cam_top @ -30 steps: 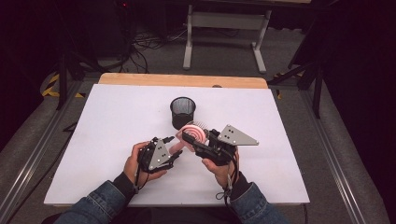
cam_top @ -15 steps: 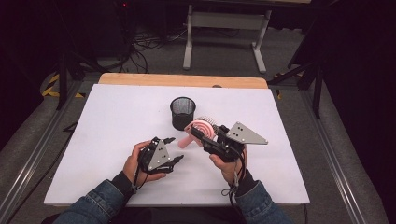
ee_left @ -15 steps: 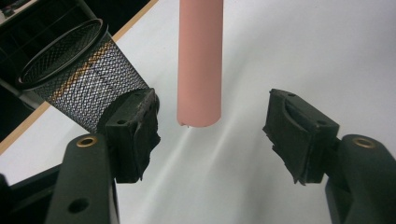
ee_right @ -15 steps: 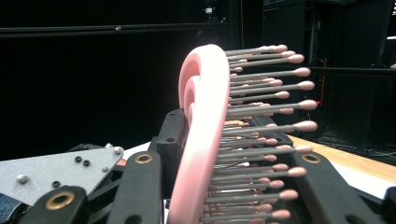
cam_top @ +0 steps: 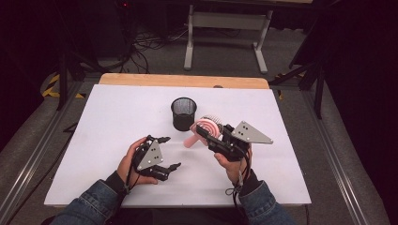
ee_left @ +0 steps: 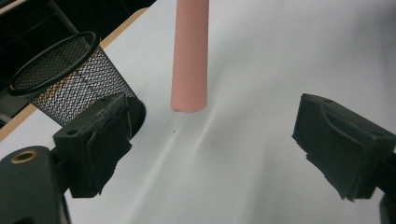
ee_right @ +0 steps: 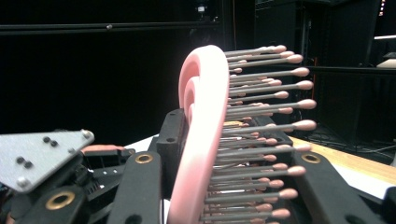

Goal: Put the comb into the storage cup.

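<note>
The pink hairbrush (cam_top: pixel 206 129) sits clamped by its head in the right gripper (cam_top: pixel 209 133), just at the four o'clock side of the black mesh cup (cam_top: pixel 183 113), its handle slanting down toward seven o'clock above the white table (cam_top: pixel 117 108). In the right gripper view the bristles (ee_right: pixel 261 116) jut toward three o'clock. The left gripper (cam_top: pixel 166 152), at about eight o'clock from the brush, has just been opening; its jaws stand released with nothing between them, the handle end (ee_left: pixel 189 60) hanging beyond them, apart from both pads.

No readable text, label, brand, number or sign anywhere.
</note>
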`<action>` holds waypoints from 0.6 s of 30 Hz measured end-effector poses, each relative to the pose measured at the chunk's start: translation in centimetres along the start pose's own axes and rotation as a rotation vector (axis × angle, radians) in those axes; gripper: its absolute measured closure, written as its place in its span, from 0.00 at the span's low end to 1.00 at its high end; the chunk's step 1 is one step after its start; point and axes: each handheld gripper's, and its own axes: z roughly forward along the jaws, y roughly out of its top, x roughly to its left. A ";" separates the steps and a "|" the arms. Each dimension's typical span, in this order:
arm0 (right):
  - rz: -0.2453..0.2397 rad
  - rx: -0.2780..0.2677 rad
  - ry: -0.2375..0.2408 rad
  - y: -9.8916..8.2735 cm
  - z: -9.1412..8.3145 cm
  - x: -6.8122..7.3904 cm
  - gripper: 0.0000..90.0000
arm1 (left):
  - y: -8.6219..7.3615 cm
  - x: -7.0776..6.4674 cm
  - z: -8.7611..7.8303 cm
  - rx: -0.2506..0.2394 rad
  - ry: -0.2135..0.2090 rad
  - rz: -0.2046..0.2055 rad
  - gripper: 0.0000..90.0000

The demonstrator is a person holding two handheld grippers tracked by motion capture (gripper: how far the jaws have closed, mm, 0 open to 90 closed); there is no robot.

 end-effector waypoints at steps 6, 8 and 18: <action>0.001 0.002 -0.011 0.1 -0.2 -0.3 0.68 | -0.4 0.7 -1.4 -0.033 0.023 -0.022 0.09; 0.003 0.002 -0.018 0.1 -0.3 -0.5 0.68 | -0.6 0.9 -2.0 -0.041 0.034 -0.024 0.09; -0.003 0.015 -0.038 0.1 -0.5 -0.9 0.68 | -1.7 1.4 -4.6 -0.083 0.072 -0.051 0.09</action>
